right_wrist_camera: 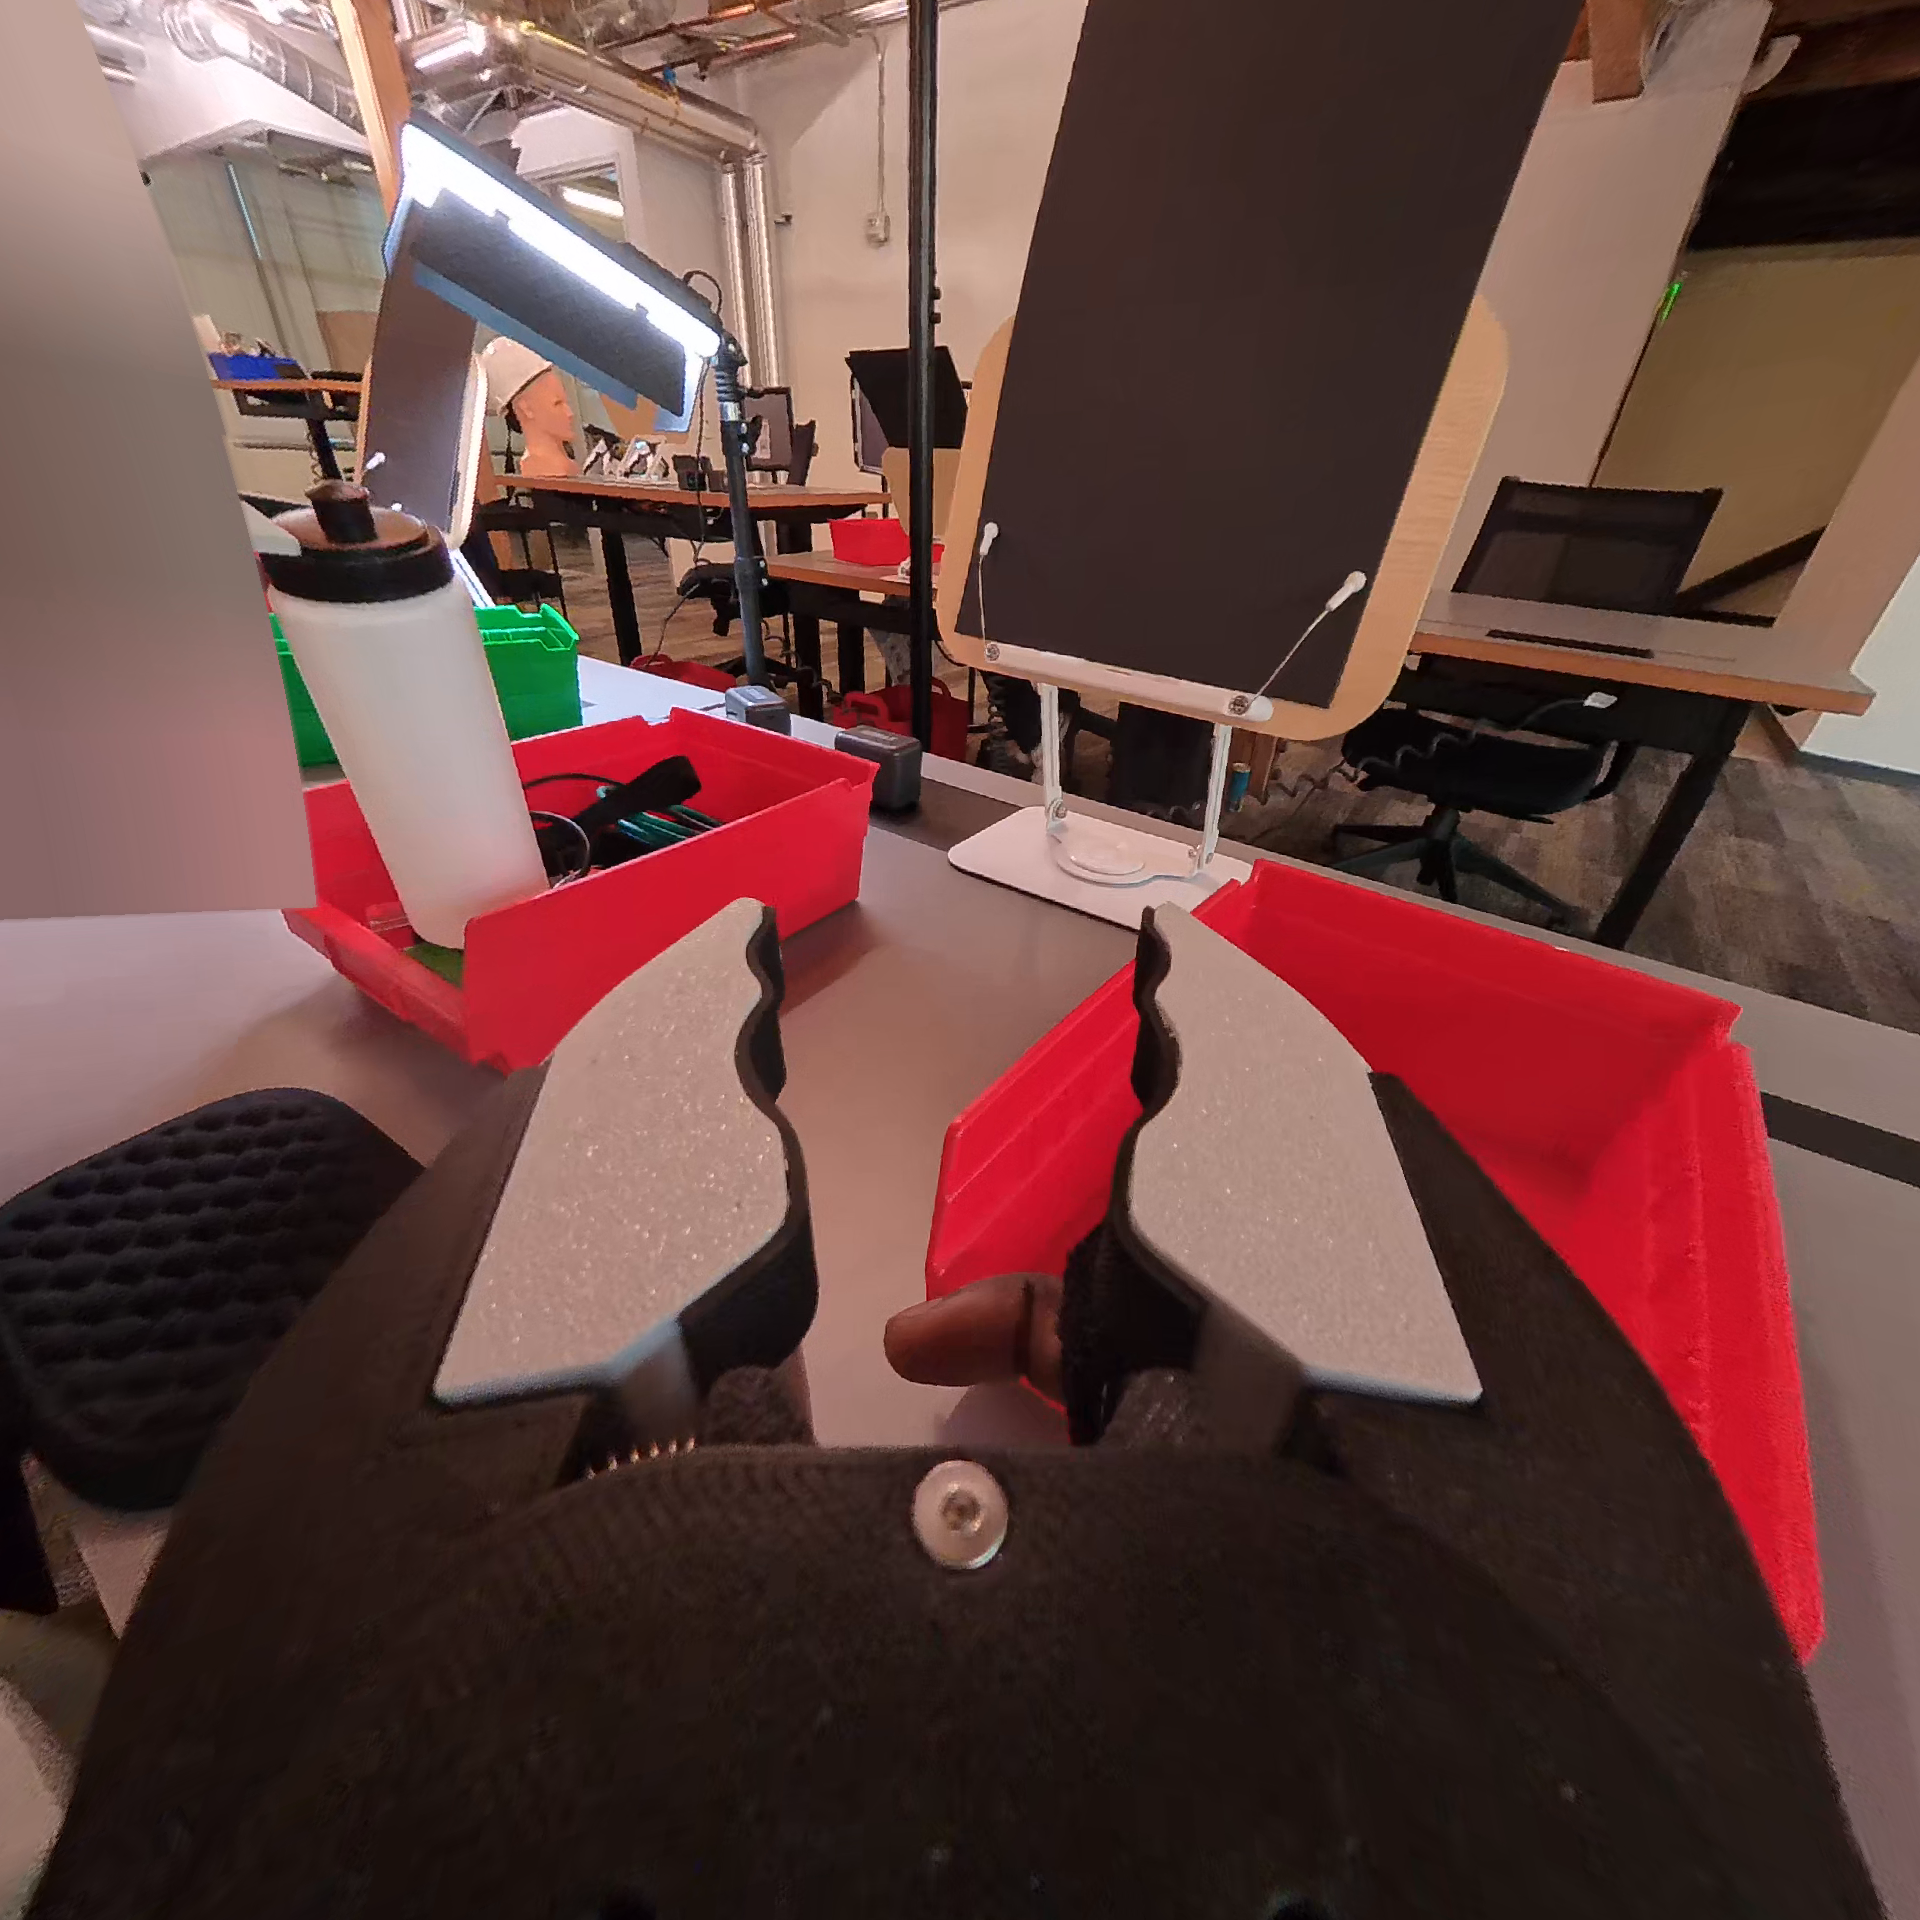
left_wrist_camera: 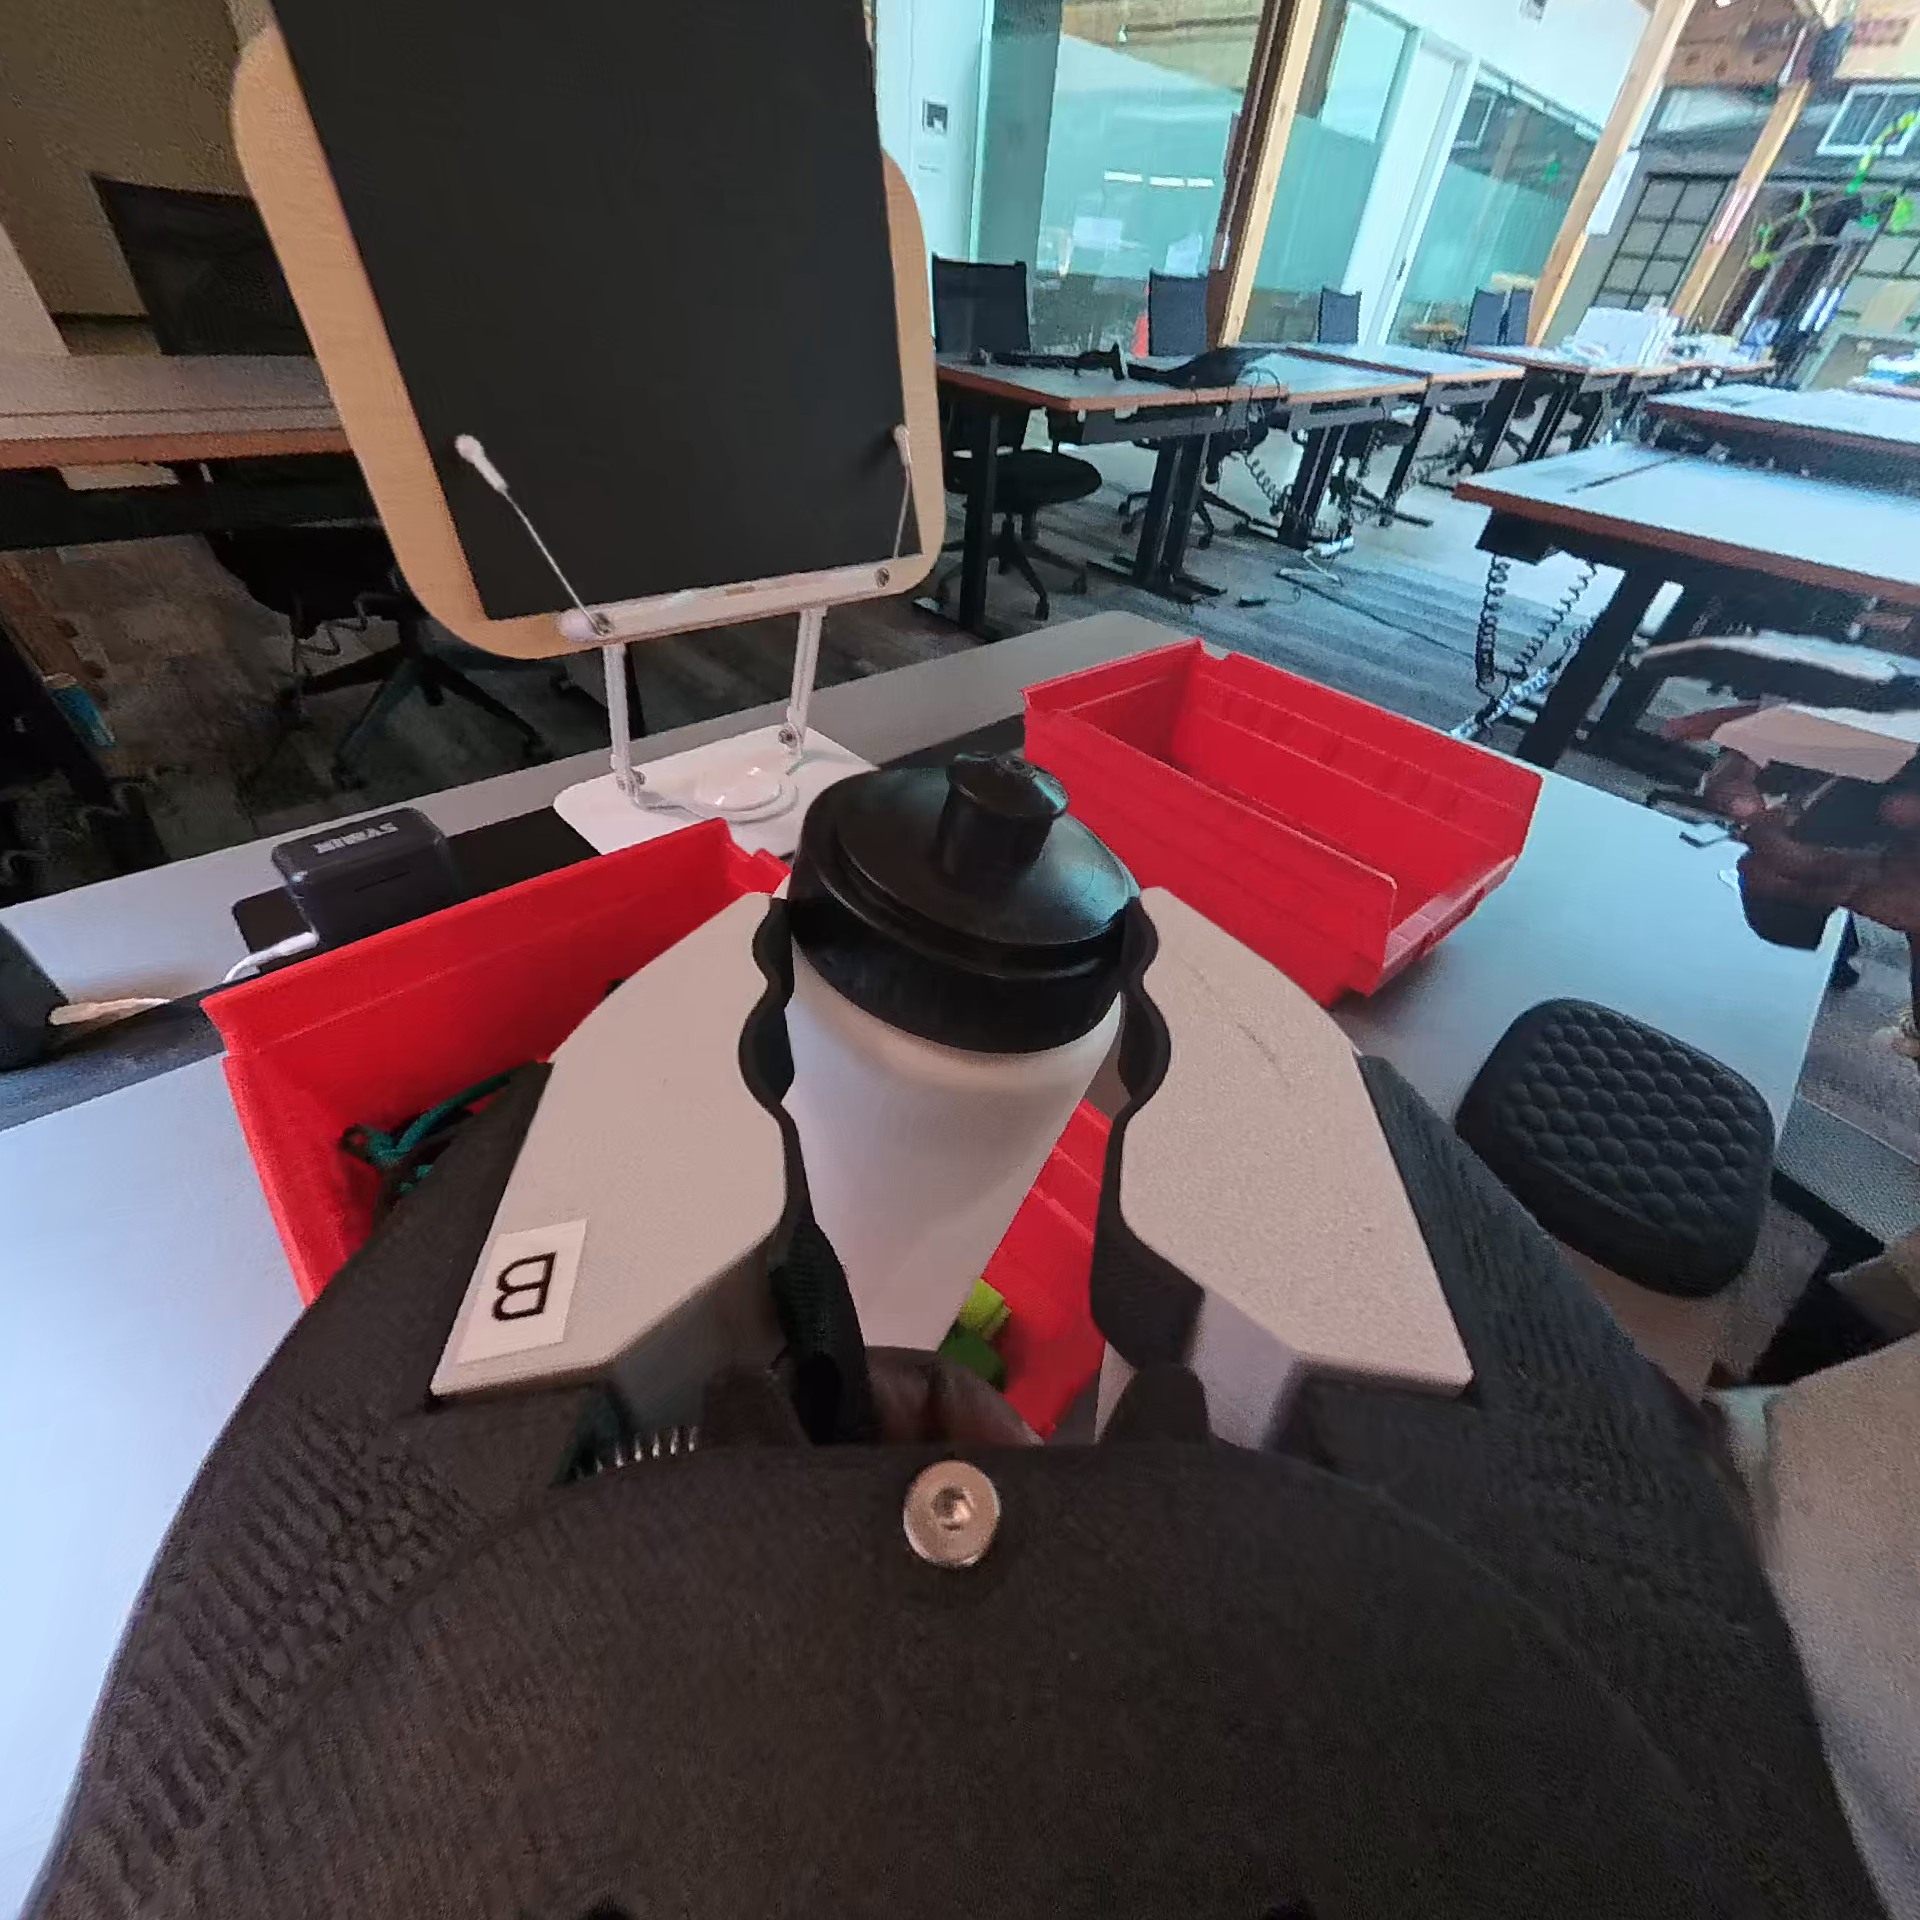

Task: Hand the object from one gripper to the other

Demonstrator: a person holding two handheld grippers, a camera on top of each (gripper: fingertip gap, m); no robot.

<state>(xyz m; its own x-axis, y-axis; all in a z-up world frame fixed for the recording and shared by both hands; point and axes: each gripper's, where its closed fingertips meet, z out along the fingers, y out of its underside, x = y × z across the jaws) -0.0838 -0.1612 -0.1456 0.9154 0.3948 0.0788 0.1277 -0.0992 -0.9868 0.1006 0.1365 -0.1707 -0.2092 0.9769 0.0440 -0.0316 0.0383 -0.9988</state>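
A white squeeze bottle [left_wrist_camera: 935, 1132] with a black cap is tilted over the left red bin [left_wrist_camera: 416, 997]. My left gripper [left_wrist_camera: 951, 925] is shut on it, just below the cap. In the right wrist view the bottle [right_wrist_camera: 416, 727] leans left, and its base dips behind the front wall of that bin [right_wrist_camera: 644, 935]. A blurred patch there hides the left gripper. My right gripper [right_wrist_camera: 956, 935] is open and empty. It hangs over the grey table [right_wrist_camera: 914, 1039] between the two bins, to the right of the bottle and apart from it.
A second red bin [right_wrist_camera: 1558, 1091] lies right of the right gripper; it also shows in the left wrist view [left_wrist_camera: 1299, 831]. The left bin holds cords and straps. A tablet stand [right_wrist_camera: 1226, 364] is behind the bins and a black padded rest [right_wrist_camera: 156, 1247] at the front. My right fingertips sit around 35 centimetres from my left ones.
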